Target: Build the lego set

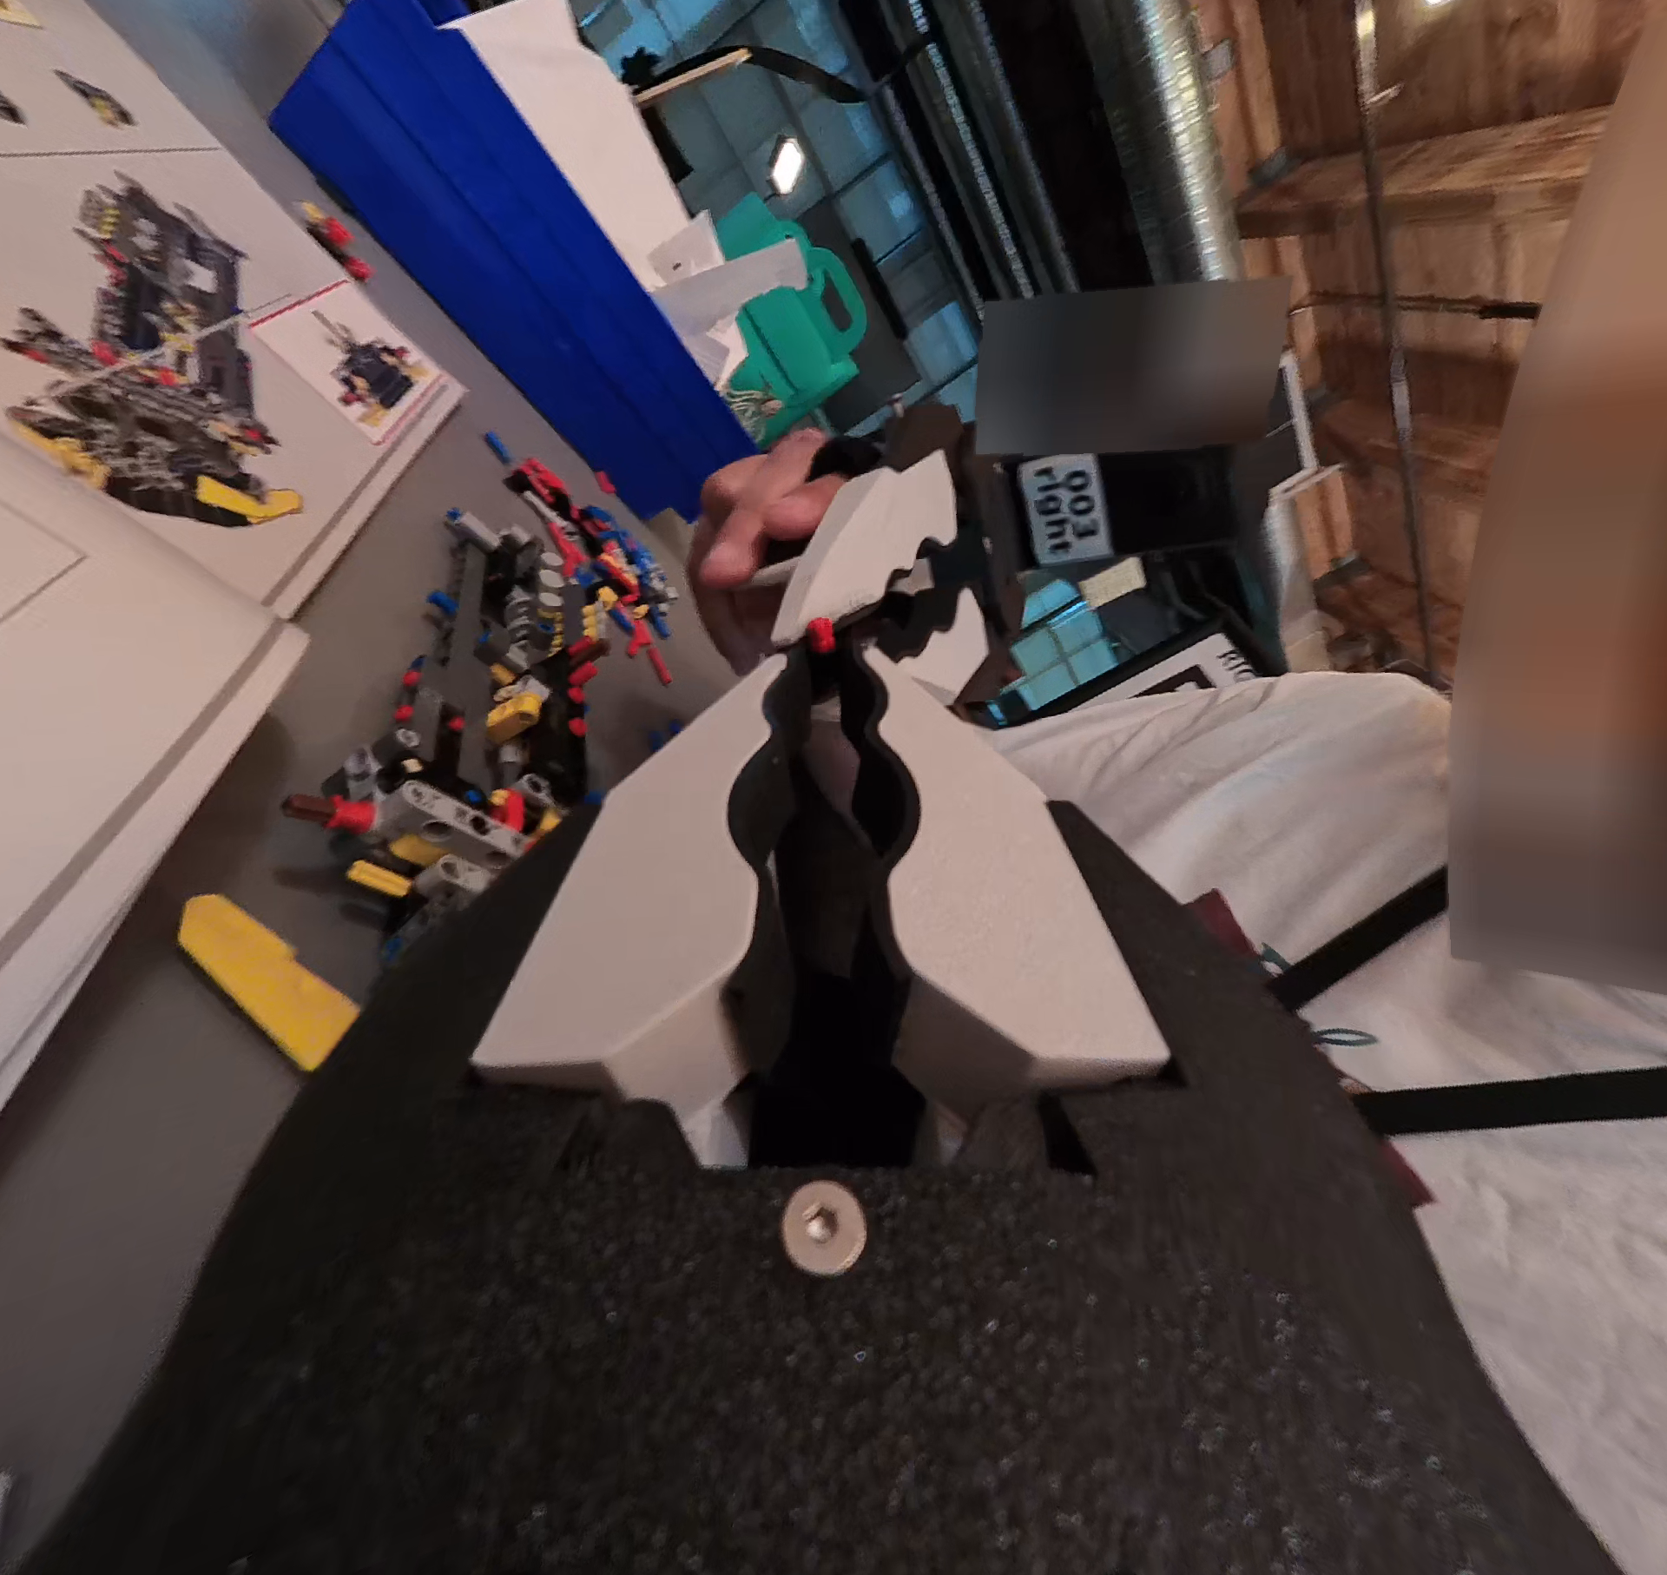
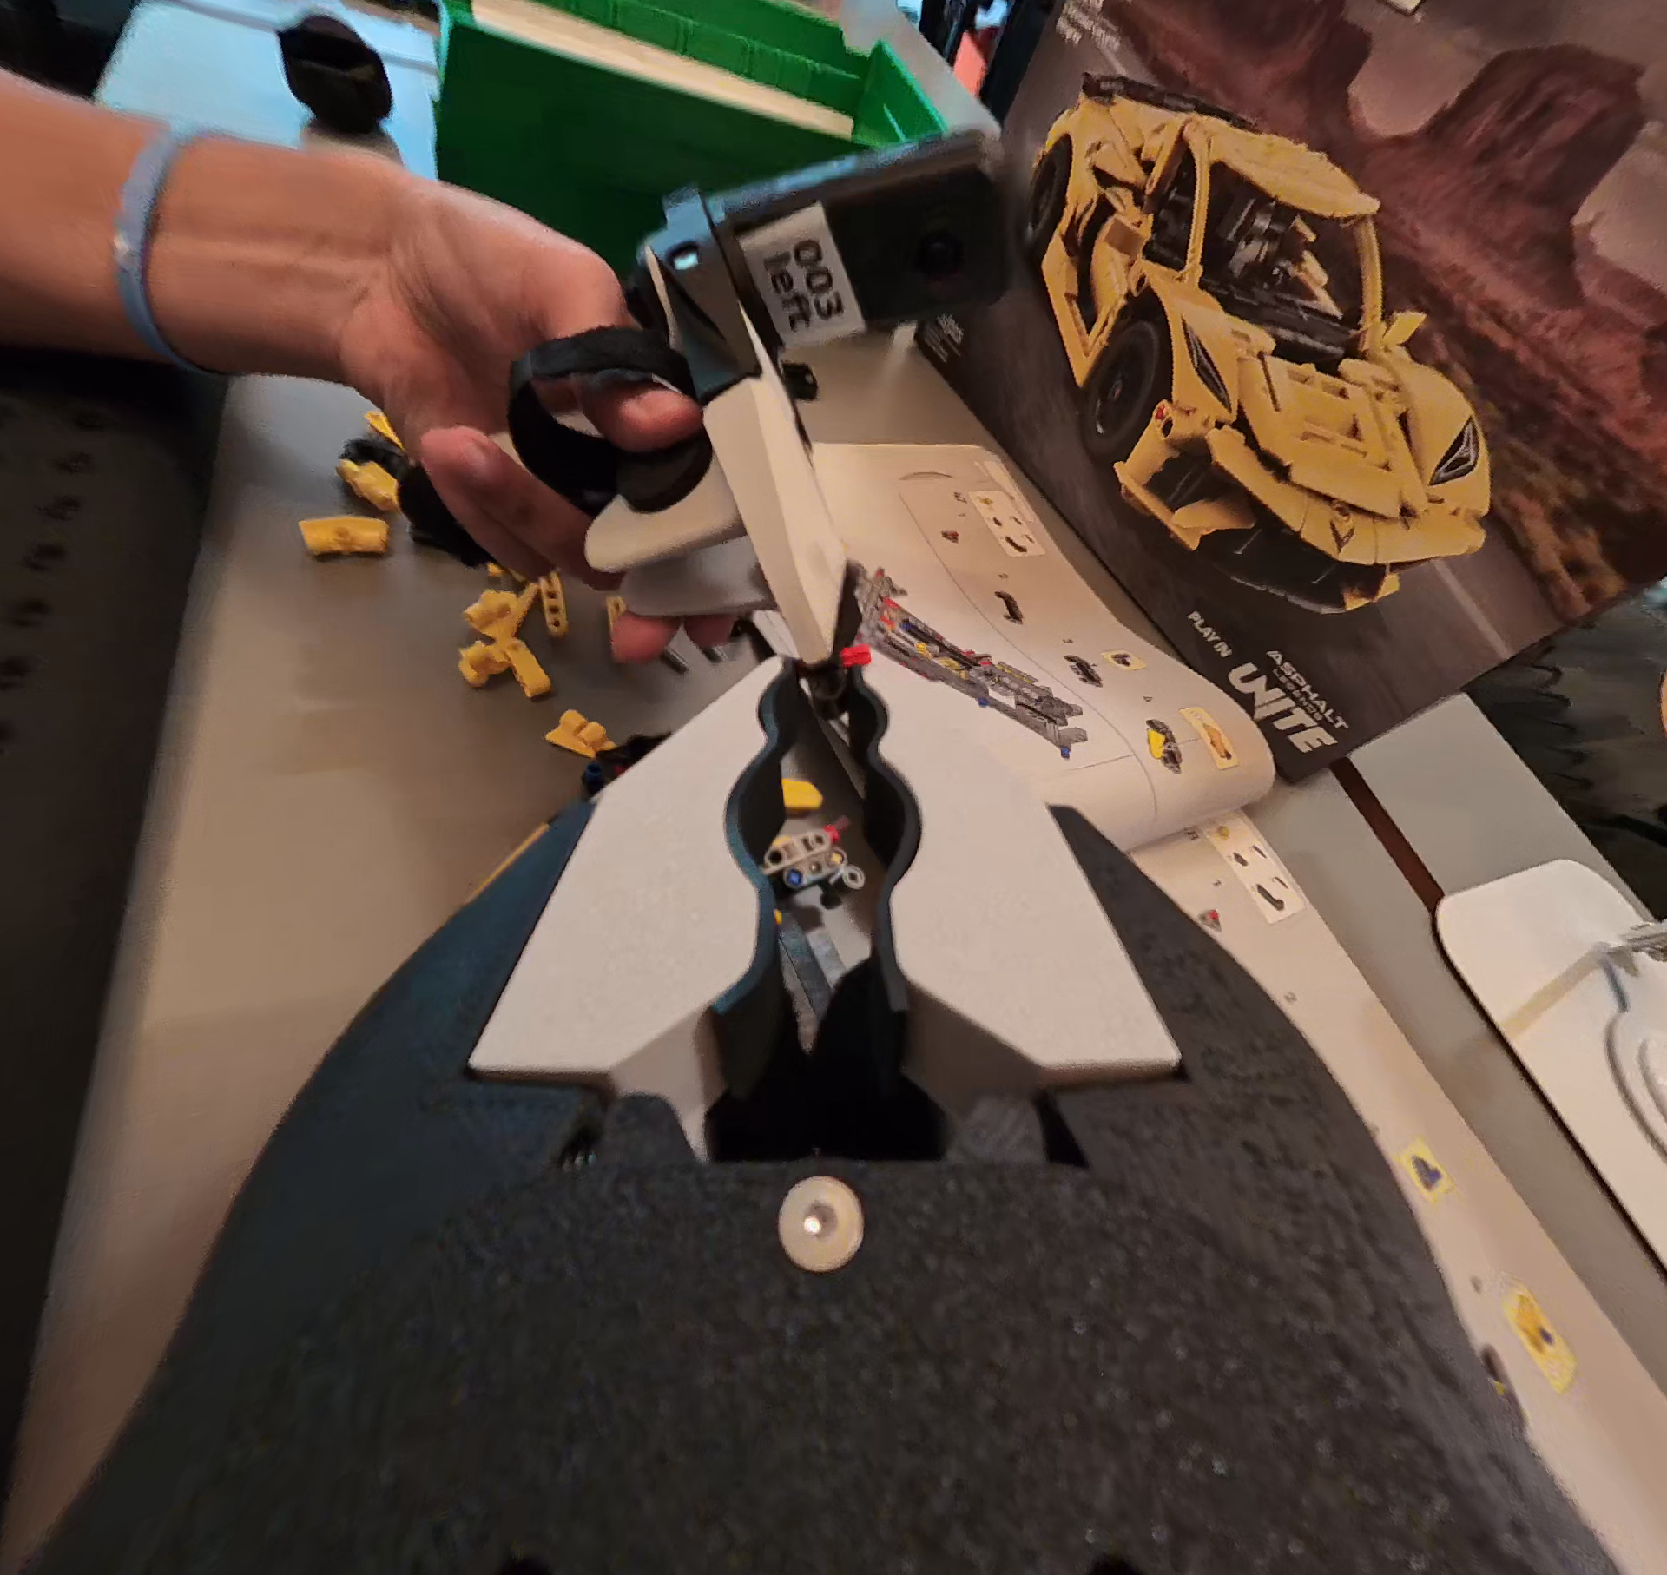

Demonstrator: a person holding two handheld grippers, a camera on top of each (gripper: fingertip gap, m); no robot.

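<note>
My left gripper [image 1: 819, 661] is nearly shut, with a small red pin [image 1: 819, 634] at its very tip. The right gripper [image 1: 870, 539], held by a hand, meets it tip to tip from beyond. In the right wrist view my right gripper [image 2: 825, 679] is nearly shut on a small black piece [image 2: 827, 686]. The left gripper [image 2: 816, 643] comes down from above and touches that tip, with the red pin [image 2: 853, 655] sticking out sideways. Both are held above the table. How the pin and the black piece join is hidden.
A pile of loose pieces [image 1: 514, 675] and a yellow panel [image 1: 262, 981] lie left, beside an open instruction booklet [image 1: 135, 359] and a blue bin [image 1: 469, 206]. The set's box [image 2: 1308, 314], the booklet [image 2: 1037, 630], scattered yellow pieces [image 2: 505, 630], a green bin [image 2: 631, 88] and a white tray [image 2: 1551, 990] surround the work spot. The grippers are tip to tip, or close to it.
</note>
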